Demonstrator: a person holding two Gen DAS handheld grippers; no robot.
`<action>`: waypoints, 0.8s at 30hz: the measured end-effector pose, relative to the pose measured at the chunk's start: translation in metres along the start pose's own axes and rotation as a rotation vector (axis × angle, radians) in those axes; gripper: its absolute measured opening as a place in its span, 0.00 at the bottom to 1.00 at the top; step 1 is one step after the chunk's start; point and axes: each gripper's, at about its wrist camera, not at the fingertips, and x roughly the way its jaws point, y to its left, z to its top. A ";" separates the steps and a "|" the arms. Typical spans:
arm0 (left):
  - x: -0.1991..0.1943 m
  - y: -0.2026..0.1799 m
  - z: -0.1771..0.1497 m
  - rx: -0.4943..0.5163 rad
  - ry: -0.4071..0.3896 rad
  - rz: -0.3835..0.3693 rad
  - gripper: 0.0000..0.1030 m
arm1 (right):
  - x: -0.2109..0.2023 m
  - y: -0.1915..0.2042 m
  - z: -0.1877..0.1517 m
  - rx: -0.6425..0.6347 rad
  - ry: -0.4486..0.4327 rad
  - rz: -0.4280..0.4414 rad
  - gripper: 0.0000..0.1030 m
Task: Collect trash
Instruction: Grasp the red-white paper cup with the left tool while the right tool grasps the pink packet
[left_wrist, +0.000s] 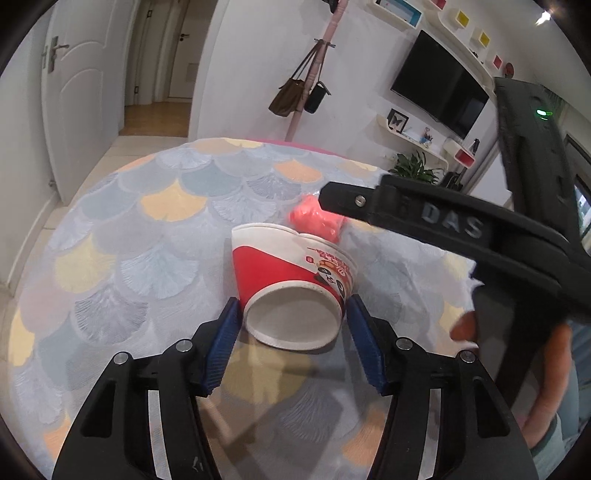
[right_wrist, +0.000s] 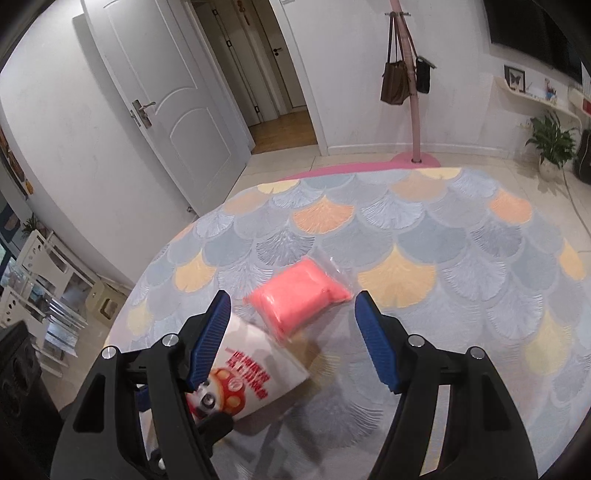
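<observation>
Straddling the tipped cup

Left gripper (left_wrist: 291, 315), jaws spread, flanks paper cup (left_wrist: 291, 280) at lower centre; its axis runs away up-frame; right gripper (right_wrist: 291, 314) gapes, empty.

From my left wrist camera, at about two o'clock, I read the raised letters "DAS" on the arm of the right gripper (left_wrist: 325, 197). The paper cup (left_wrist: 295, 273), lying at centre, carries red printed characters beside a cartoon picture, but I cannot read them in either view.
</observation>
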 end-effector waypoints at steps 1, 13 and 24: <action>-0.002 0.002 -0.003 0.001 0.011 0.005 0.55 | 0.004 0.002 0.000 0.001 0.004 -0.002 0.64; -0.029 0.030 -0.023 -0.034 -0.016 0.032 0.55 | 0.038 0.015 -0.003 0.009 0.052 -0.072 0.55; -0.048 0.008 -0.019 0.011 -0.076 0.003 0.55 | 0.010 0.009 -0.008 0.016 0.002 -0.095 0.33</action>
